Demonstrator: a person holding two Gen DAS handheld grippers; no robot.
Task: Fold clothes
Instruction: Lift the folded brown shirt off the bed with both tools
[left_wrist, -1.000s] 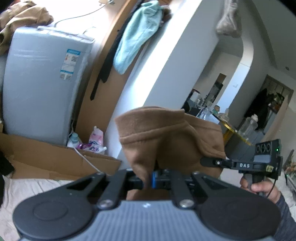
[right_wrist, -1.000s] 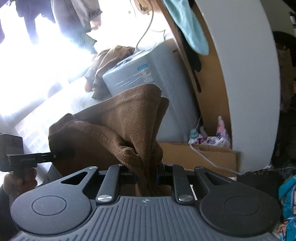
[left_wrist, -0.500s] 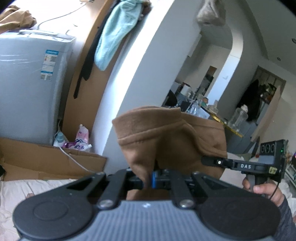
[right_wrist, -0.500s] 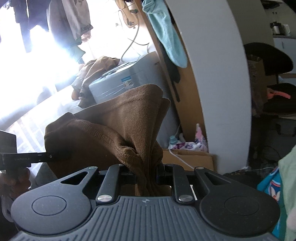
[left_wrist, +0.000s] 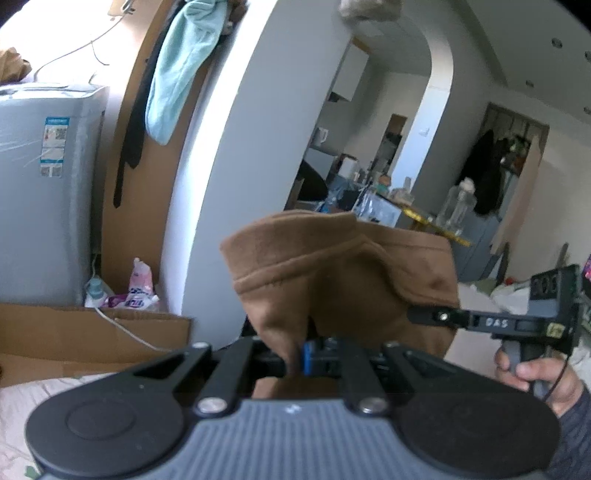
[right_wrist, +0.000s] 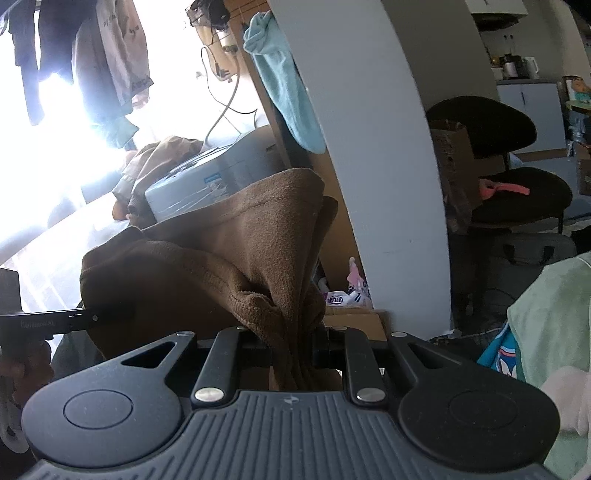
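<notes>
Left wrist view: your left gripper (left_wrist: 310, 354) is clamped tight on a bunched edge of the brown garment (left_wrist: 332, 273), the cloth pinched between the jaws and rising above them in a hemmed fold, held up in the air. To the right, your right gripper (left_wrist: 417, 316) reaches in from the side with its tip against the same garment; your right hand (left_wrist: 539, 376) wraps its handle, a dark sleeve (left_wrist: 572, 435) below. Background items: a grey washing machine (left_wrist: 44, 184) at left, a teal cloth (left_wrist: 177, 70) hanging on the brown panel beside the white curved wall (left_wrist: 236, 155), a cardboard sheet (left_wrist: 92, 336) and a pink bottle (left_wrist: 142, 277) at floor level. Right wrist view: your right gripper (right_wrist: 295, 343) is closed hard on a gathered twist of the brown garment (right_wrist: 236, 251), which spreads up and leftward. At the left edge, your left gripper (right_wrist: 110, 317) meets the far corner of the cloth; from here you cannot tell how its jaws stand. Also listed: a black chair (right_wrist: 517, 184) at right, a pale green cloth (right_wrist: 554, 314) in the lower right corner.
</notes>
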